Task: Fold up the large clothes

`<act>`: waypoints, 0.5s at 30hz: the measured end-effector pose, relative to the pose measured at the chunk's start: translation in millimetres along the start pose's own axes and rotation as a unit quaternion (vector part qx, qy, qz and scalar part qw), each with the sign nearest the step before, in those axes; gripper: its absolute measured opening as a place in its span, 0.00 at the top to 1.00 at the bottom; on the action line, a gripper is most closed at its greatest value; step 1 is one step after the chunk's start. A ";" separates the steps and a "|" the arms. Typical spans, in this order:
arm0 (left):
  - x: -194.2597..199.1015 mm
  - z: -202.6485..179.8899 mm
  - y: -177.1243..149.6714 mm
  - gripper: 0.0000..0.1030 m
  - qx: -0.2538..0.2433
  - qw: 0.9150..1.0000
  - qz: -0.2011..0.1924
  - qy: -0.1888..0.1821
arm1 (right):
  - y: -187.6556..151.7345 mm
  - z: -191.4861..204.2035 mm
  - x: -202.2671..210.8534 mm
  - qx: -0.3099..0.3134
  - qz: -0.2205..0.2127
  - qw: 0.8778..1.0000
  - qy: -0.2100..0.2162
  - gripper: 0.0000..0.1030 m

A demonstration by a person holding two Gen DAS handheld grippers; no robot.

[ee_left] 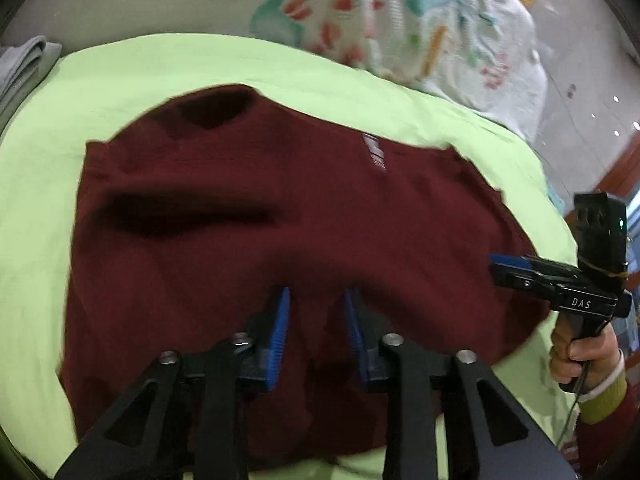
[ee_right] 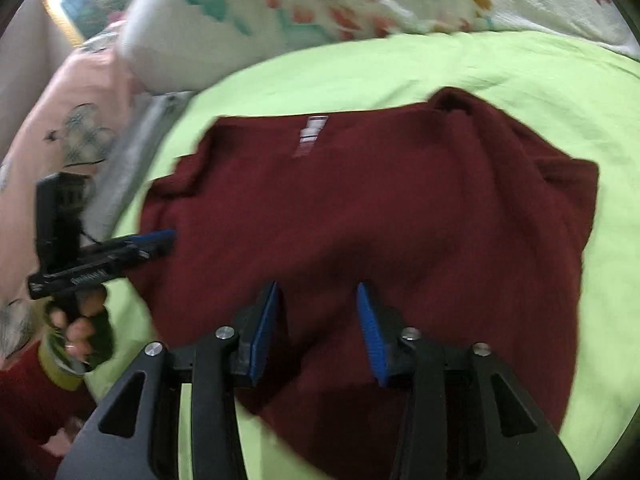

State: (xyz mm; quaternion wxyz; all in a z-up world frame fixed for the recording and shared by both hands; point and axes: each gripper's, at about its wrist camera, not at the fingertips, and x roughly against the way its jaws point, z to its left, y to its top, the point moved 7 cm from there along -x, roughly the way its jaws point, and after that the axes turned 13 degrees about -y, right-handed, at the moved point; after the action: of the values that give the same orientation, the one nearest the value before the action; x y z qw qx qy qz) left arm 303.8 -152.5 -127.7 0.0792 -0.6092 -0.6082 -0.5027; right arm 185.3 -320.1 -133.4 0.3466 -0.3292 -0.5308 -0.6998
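Note:
A dark red sweater (ee_left: 280, 220) lies spread flat on a lime-green sheet (ee_left: 120, 80), neck hole at the far side and a small pale label (ee_left: 374, 152) on its chest. My left gripper (ee_left: 317, 292) hovers over the near part of the sweater, blue pads apart, with only cloth lying under the gap. At the sweater's right edge, my right gripper (ee_left: 494, 263) points inward. In the right wrist view the sweater (ee_right: 380, 208) fills the middle. There my right gripper (ee_right: 317, 284) stands open above it, and my left gripper (ee_right: 170, 237) reaches in at the left edge.
A floral quilt (ee_left: 400, 12) is bunched along the far side of the sheet. Folded grey cloth (ee_left: 24, 64) lies at the left edge, beside a pink printed cloth (ee_right: 60, 120). A hand (ee_left: 580, 356) with a yellow cuff holds the right gripper's handle.

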 end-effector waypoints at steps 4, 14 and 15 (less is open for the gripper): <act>-4.8 44.6 35.1 0.95 0.022 0.999 -0.019 0.030 | 36.0 -36.1 -16.7 -0.048 -0.018 0.998 -0.042 0.77; 34.4 120.1 74.9 0.98 0.094 0.987 -0.085 0.097 | 56.5 -86.1 2.5 -0.183 -0.073 0.978 -0.070 0.84; 41.5 117.5 69.8 0.97 0.098 0.987 -0.089 0.089 | 52.8 -83.4 12.3 -0.184 -0.081 0.977 -0.065 0.83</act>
State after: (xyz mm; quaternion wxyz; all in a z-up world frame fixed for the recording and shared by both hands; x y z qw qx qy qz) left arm 411.6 -59.1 -119.0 0.1477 -0.4946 -0.6968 -0.4980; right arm 214.9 -413.1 -114.3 0.1874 -0.3879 -0.4390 -0.7885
